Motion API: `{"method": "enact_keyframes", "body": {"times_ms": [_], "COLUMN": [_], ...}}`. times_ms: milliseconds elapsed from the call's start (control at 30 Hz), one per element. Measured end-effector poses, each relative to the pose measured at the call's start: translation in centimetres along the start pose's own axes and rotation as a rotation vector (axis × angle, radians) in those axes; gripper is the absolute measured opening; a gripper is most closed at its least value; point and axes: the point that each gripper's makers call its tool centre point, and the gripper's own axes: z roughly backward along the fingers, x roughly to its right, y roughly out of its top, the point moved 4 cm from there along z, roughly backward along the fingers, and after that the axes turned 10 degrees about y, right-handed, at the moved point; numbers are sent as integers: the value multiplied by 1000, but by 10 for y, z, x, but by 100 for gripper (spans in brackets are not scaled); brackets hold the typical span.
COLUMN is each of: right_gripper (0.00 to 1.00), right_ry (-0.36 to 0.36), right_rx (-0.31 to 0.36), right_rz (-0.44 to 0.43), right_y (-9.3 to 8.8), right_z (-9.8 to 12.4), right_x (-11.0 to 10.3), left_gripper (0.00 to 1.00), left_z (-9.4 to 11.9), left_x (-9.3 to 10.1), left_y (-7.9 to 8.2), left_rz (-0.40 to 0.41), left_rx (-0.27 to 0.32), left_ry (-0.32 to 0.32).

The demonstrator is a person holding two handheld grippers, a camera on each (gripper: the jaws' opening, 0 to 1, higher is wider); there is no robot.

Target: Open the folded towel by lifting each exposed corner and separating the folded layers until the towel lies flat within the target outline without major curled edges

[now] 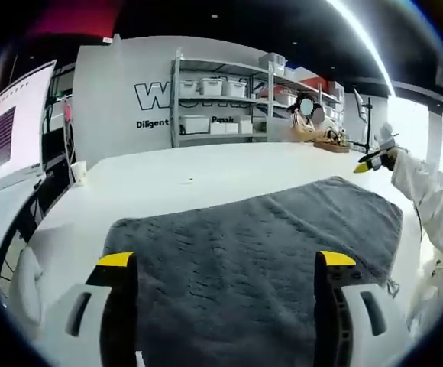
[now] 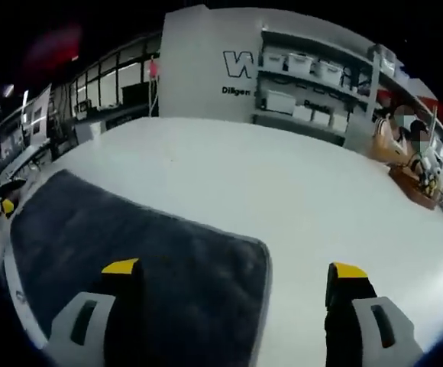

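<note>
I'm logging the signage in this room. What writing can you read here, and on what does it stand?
"W", then cut off by the shelf rack: large letters on the grey wall.
"Diligen…": smaller line beneath, partly hidden.
Purple screen at left: too blurred to read.

the left gripper view looks low across the grey towel toward the table's far edge and shelves. the right gripper view faces likewise, near the towel's corner; both share towel, table, shelves.
</note>
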Motion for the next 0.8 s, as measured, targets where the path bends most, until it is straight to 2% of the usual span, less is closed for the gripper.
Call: {"method": "enact_keyframes", "body": {"times_ms": [100,133,167,200,300,400,500,600,733,800], "right_gripper": [99,99,99,99,99,99,99,99,99,99], "right_ry": [20,52,73,110,107,59,108,113,112,138], "right_rx": [32,54,83,150,120,126,141,135,142,158], "right_rz": [-14,-10,0,-23,14,65,53,68,91,97], "right_y": [0,3,7,14,13,15,14,12,11,13], "right_z": [5,4,3,3,4,2,-5,-12,-22,-29], "right_x": [-19,-27,-31,-45,-57,-65,-76,-85,-99,-109], "left_gripper": [94,93,92,91,91,90,85,84,75,72], "left_z": [-9,-13,-16,-20,-32,-42,-49,-60,-73,-79], "left_x": [-8,-10,-14,-18,-24,-32,-43,-60,-82,-91], "left_y": [8,12,14,18,24,29,27,26,26,25], "left_rz": [19,11,-13,-28,-33,-30,-27,0,10,30], "left_rx": [8,8,13,11,9,16,17,26,55,58], "left_ry": [-6,4,22,48,61,68,85,115,162,167]}}
